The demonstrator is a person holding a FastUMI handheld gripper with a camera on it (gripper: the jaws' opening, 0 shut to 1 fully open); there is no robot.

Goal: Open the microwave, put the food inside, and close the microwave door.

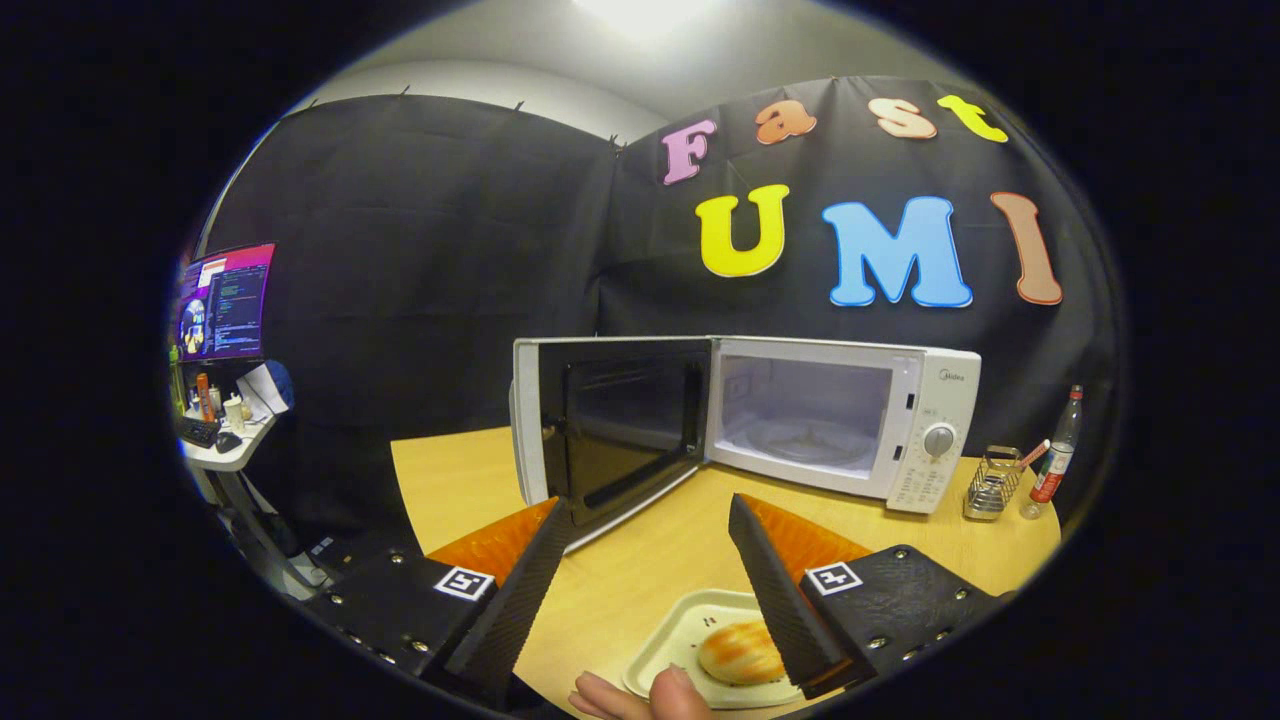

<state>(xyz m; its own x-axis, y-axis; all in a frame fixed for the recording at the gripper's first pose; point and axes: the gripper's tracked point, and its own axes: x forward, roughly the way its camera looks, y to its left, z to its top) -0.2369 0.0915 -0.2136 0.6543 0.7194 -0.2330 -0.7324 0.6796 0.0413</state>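
A white microwave (pixel 900 420) stands on the wooden table (pixel 650 570) beyond my fingers. Its door (pixel 610 425) hangs wide open to the left, and the lit cavity (pixel 805 415) with its glass turntable is bare. Near the table's front edge lies a pale square tray (pixel 670 640) holding a browned bun (pixel 738 652), low between my fingers and partly behind the right one. A person's fingertips (pixel 640 695) touch the tray's near rim. My gripper (pixel 650 515) is open, with nothing between the fingers, hovering above the tray.
To the right of the microwave stand a small wire rack (pixel 992 485) and a clear bottle with a red label (pixel 1055 455). Off to the left, past the table's edge, a desk (pixel 225 440) carries a lit monitor (pixel 225 300) and small items.
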